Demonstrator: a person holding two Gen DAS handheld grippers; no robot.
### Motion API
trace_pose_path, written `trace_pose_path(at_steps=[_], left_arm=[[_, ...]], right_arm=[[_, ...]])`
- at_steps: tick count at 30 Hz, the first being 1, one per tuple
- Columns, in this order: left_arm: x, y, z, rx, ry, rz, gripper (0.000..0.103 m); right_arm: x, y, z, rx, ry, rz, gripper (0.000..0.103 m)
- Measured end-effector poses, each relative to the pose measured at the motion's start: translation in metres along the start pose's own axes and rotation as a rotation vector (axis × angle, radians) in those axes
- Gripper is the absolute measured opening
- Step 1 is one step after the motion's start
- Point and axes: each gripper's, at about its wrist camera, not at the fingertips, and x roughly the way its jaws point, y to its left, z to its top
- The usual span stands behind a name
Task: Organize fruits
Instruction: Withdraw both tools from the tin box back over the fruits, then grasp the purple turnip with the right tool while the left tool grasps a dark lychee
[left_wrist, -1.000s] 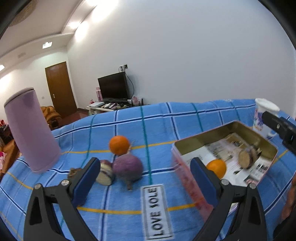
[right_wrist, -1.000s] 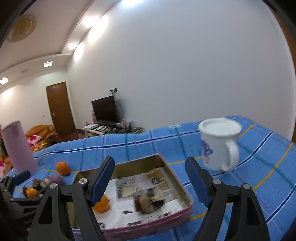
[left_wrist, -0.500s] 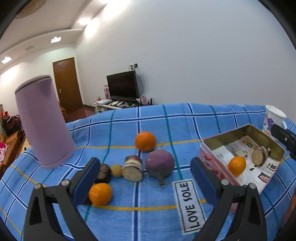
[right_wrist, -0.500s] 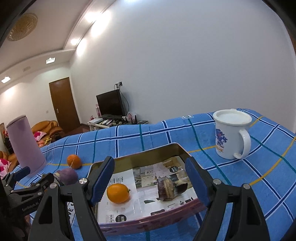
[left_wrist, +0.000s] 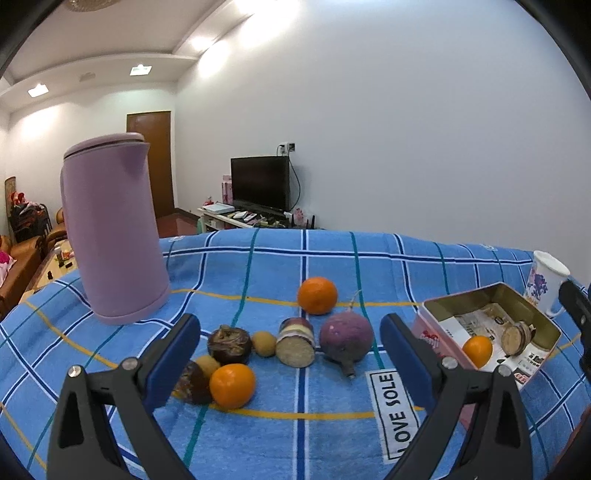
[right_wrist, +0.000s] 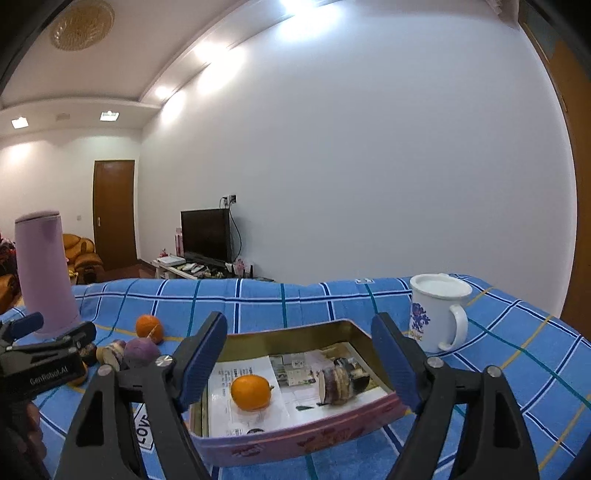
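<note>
Blue checked cloth (left_wrist: 332, 258) covers bench. Loose fruit cluster, incl. near orange (left_wrist: 232, 385), lower centre of left view; pink tin box (right_wrist: 295, 441) holds orange (right_wrist: 251, 392). Left hand-held gripper (left_wrist: 290, 356) apart, empty; right hand-held gripper (right_wrist: 299, 363) opening, empty. Risk: round fruit rolls off when nudged.

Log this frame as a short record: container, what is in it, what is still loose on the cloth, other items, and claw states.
container: pink tin, open, on blue checked cloth
in tin: one orange; one cut purple piece
loose on cloth: two oranges, purple round root, cut purple piece, several small dark and yellowish fruits
other items: purple jug, white mug
left claw: open, empty
right claw: jaws opening, nothing gripped
</note>
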Motion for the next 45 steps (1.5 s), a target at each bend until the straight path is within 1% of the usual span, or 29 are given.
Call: trace_pose_path(at_steps=[4, 7, 9, 13, 17, 20, 25, 26, 27, 28, 29, 31, 33, 35, 38, 39, 40, 42, 45], left_arm=[[0.002, 0.005, 0.0, -0.003, 0.02, 0.009, 0.1], [0.006, 0.009, 0.001, 0.019, 0.041, 0.034, 0.1], [0.01, 0.017, 0.004, 0.015, 0.061, 0.042, 0.1], [0.014, 0.039, 0.009, -0.012, 0.075, 0.051, 0.1], [0.017, 0.064, 0.013, -0.009, 0.075, 0.093, 0.1], [0.024, 0.086, 0.013, -0.012, 0.096, 0.111, 0.1], [0.039, 0.13, 0.015, -0.087, 0.144, 0.146, 0.1], [0.041, 0.138, 0.014, -0.1, 0.153, 0.149, 0.1], [0.043, 0.146, 0.014, -0.108, 0.161, 0.152, 0.1], [0.045, 0.15, 0.013, -0.11, 0.167, 0.153, 0.1], [0.046, 0.155, 0.013, -0.11, 0.175, 0.151, 0.1], [0.049, 0.164, 0.011, -0.116, 0.197, 0.142, 0.1], [0.05, 0.17, 0.01, -0.129, 0.214, 0.119, 0.1], [0.049, 0.172, 0.008, -0.135, 0.229, 0.093, 0.1], [0.049, 0.167, 0.008, -0.125, 0.259, 0.024, 0.1], [0.05, 0.162, 0.007, -0.112, 0.27, -0.012, 0.1], [0.05, 0.159, 0.008, -0.1, 0.276, -0.031, 0.1], [0.05, 0.148, 0.006, -0.045, 0.292, -0.065, 0.1], [0.052, 0.13, 0.002, 0.049, 0.312, -0.089, 0.099]], right_arm=[[0.005, 0.004, -0.001, -0.005, 0.038, 0.006, 0.089], [0.008, 0.007, -0.003, 0.003, 0.067, 0.033, 0.089], [0.008, 0.013, -0.004, 0.011, 0.075, 0.045, 0.089], [0.012, 0.033, -0.005, 0.001, 0.106, 0.087, 0.089], [0.015, 0.061, -0.006, -0.049, 0.121, 0.128, 0.089], [0.019, 0.077, -0.006, -0.068, 0.14, 0.157, 0.089], [0.034, 0.105, -0.008, -0.095, 0.217, 0.217, 0.089], [0.036, 0.108, -0.008, -0.1, 0.231, 0.225, 0.088], [0.04, 0.114, -0.009, -0.102, 0.247, 0.243, 0.084], [0.044, 0.119, -0.009, -0.102, 0.265, 0.263, 0.077], [0.049, 0.124, -0.01, -0.105, 0.285, 0.275, 0.074], [0.06, 0.135, -0.011, -0.118, 0.327, 0.292, 0.064], [0.07, 0.144, -0.013, -0.112, 0.366, 0.309, 0.058], [0.078, 0.149, -0.013, -0.099, 0.388, 0.32, 0.058], [0.095, 0.16, -0.014, -0.103, 0.441, 0.328, 0.058], [0.104, 0.165, -0.016, -0.104, 0.469, 0.331, 0.058], [0.11, 0.168, -0.017, -0.105, 0.492, 0.334, 0.058], [0.122, 0.174, -0.02, -0.102, 0.521, 0.335, 0.058], [0.13, 0.184, -0.02, -0.151, 0.514, 0.286, 0.058]])
